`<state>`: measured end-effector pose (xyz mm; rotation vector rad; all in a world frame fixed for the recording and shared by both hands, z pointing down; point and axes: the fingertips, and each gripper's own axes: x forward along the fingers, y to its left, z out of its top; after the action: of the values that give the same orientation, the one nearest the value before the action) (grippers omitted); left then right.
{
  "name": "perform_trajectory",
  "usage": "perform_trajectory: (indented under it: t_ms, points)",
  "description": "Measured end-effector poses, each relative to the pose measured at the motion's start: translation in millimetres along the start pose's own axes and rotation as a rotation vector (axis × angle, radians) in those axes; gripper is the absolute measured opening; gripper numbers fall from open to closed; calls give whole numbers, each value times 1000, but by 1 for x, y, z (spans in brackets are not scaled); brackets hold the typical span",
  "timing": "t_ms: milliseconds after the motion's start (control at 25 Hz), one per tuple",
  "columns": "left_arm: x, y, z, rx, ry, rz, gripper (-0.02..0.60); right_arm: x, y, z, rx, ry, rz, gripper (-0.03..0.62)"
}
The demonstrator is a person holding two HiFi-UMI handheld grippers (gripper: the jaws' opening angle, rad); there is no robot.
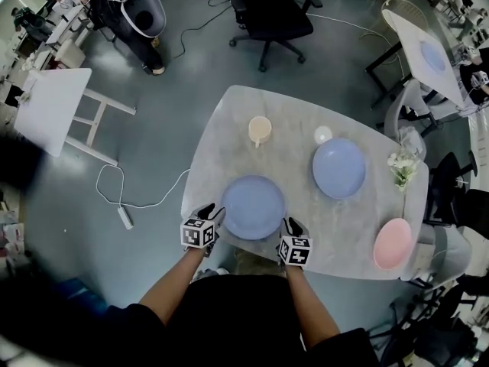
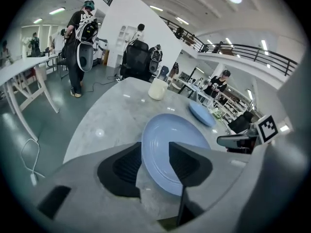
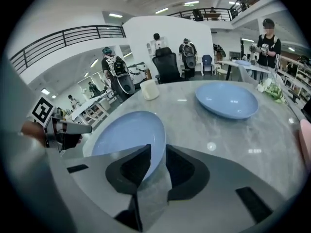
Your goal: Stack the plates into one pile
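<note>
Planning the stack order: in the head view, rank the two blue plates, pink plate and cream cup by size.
1. near blue plate, though nearness may flatter it
2. far blue plate, close behind
3. pink plate
4. cream cup

black top [image 1: 244,316]; left gripper [image 1: 218,213] and right gripper [image 1: 288,224] grey (ribbed black pads [image 2: 129,165]), checkered marker cubes [image 1: 198,233]

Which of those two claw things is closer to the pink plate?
Right. The right gripper sits at the right edge of the near blue plate, toward the pink plate; the left gripper is at its left edge, farther away.
</note>
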<state>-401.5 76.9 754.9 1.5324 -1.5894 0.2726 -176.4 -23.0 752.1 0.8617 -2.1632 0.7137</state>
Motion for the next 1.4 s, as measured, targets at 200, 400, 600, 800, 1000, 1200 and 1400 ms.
perform_trajectory:
  t_ms: [200, 400, 600, 800, 1000, 1200, 1400]
  points:
    - [23, 13, -10, -12, 68, 17, 213, 21, -11, -12, 83, 58, 5, 91]
    - [38, 20, -14, -40, 118, -3, 212, 38, -6, -13, 102, 101, 22, 91]
    - [47, 22, -15, -19, 161, 0, 158, 45, -3, -18, 99, 129, 23, 91]
    - [52, 17, -15, 92, 207, 6, 114, 44, -3, -19, 108, 141, 30, 81]
    - [54, 22, -12, 45, 212, -5, 57, 44, -9, -15, 111, 108, -12, 54]
    - [52, 20, -17, 26, 244, -40, 54, 41, -10, -22, 148, 116, -59, 46]
    - [52, 19, -14, 25, 258, -88, 54, 37, -9, -21, 182, 122, -100, 40]
